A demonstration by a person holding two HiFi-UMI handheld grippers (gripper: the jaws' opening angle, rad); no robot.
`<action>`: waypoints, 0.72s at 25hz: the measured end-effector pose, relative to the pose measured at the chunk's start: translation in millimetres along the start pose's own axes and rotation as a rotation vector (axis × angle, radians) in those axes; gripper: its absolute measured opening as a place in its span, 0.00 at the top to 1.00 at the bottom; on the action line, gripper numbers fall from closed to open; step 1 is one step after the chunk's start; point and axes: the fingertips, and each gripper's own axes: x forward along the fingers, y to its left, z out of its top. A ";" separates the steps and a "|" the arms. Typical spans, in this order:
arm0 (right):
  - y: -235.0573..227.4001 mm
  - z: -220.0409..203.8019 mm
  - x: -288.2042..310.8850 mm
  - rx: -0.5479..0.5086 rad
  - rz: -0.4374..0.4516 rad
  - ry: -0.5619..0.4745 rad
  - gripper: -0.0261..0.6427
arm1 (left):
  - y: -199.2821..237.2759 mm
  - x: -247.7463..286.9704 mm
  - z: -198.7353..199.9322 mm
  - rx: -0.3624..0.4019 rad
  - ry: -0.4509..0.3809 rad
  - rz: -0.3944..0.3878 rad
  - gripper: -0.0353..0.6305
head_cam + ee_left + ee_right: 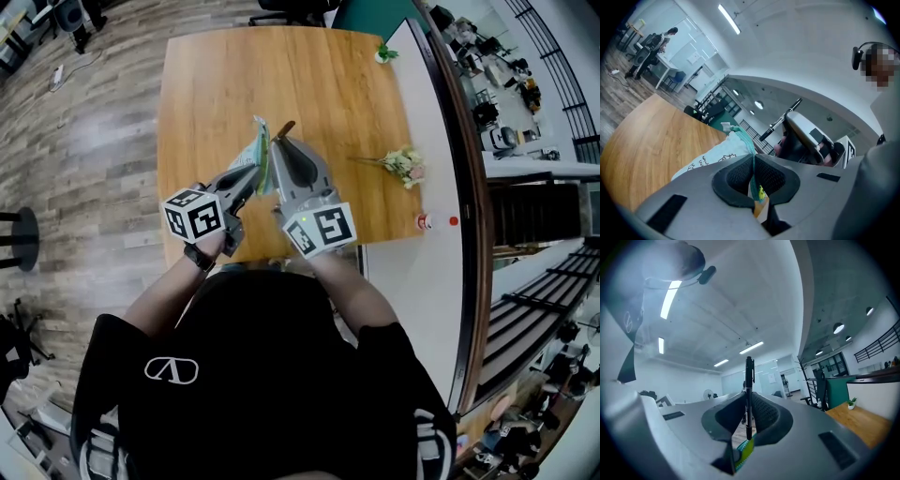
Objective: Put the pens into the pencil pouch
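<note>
Over the near part of the wooden table point(309, 84) I hold both grippers side by side. My left gripper point(253, 178) is shut on the teal-edged rim of the white printed pencil pouch point(259, 150), which hangs in the air; in the left gripper view the pouch point(723, 151) runs out ahead of the jaws. My right gripper point(281, 141) is shut on a dark pen point(284, 129), just right of the pouch. In the right gripper view the black pen point(749, 390) stands upright between the pads, its clip end on top. The right gripper point(806, 136) also shows in the left gripper view.
A small bunch of artificial flowers point(401, 164) lies on the table's right side. A tiny potted plant point(384, 53) stands at the far right corner. A white counter point(422, 225) runs along the table's right edge. Office chairs stand beyond the far edge.
</note>
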 end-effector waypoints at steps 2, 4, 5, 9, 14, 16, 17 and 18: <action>0.9 -5.9 1.4 0.009 0.002 0.015 0.90 | -5.2 0.0 5.2 0.000 -0.013 -0.014 0.92; 1.0 -12.0 1.3 0.014 -0.001 0.030 0.90 | -11.1 -0.8 11.3 0.003 -0.030 -0.030 0.92; 1.1 -14.5 1.0 0.016 -0.002 0.037 0.90 | -14.8 -1.6 14.6 0.005 -0.039 -0.039 0.92; 4.0 -27.7 3.2 0.052 0.017 0.095 0.89 | -28.6 -5.4 28.2 0.022 -0.072 -0.071 0.92; 14.0 -28.1 2.0 0.042 0.072 0.126 0.84 | -31.9 -8.5 36.2 0.027 -0.097 -0.074 0.92; 16.1 -26.7 2.3 0.034 0.083 0.126 0.80 | -29.8 -10.5 37.5 0.026 -0.103 -0.070 0.92; 16.4 -25.4 2.5 0.031 0.083 0.124 0.80 | -28.9 -11.6 38.0 0.026 -0.106 -0.067 0.92; 16.5 -23.9 2.2 0.029 0.081 0.121 0.80 | -28.2 -12.5 38.3 0.026 -0.109 -0.065 0.92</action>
